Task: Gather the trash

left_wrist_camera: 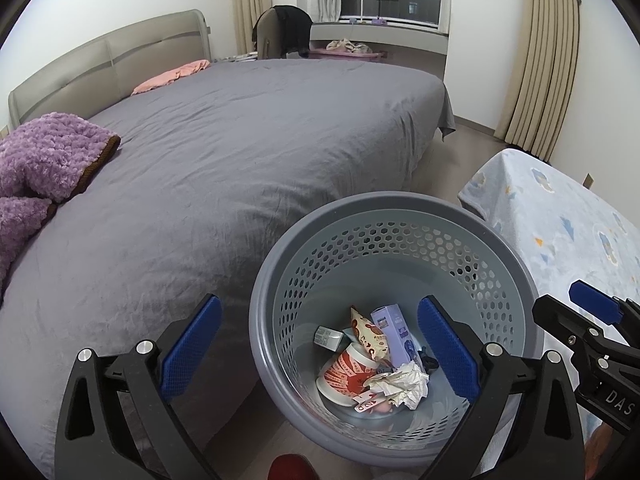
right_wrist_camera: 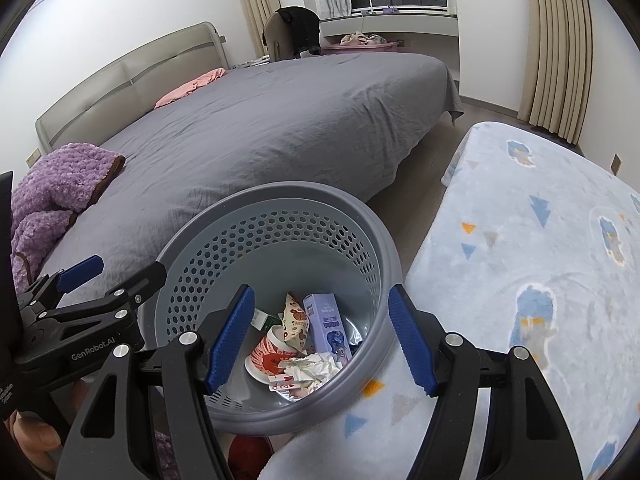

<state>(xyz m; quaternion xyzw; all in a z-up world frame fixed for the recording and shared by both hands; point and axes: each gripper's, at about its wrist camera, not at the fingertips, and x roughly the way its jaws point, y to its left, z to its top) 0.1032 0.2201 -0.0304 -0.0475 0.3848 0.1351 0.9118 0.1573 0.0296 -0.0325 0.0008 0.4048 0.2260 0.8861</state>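
1 basket (left_wrist_camera: 280,280), 2 tongs open, 1 cup (left_wrist_camera: 346,372)

The left gripper (left_wrist_camera: 320,354) and right gripper (right_wrist_camera: 322,338) were black, with bumpy blue pads (left_wrist_camera: 191,350) and shiny silver screws (left_wrist_camera: 145,347).

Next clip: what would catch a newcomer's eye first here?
The grey basket on the floor between the bed and a pale blue blanket, holding a red cup, crumpled paper and a purple box. Both grippers, left and right, hover open above it.
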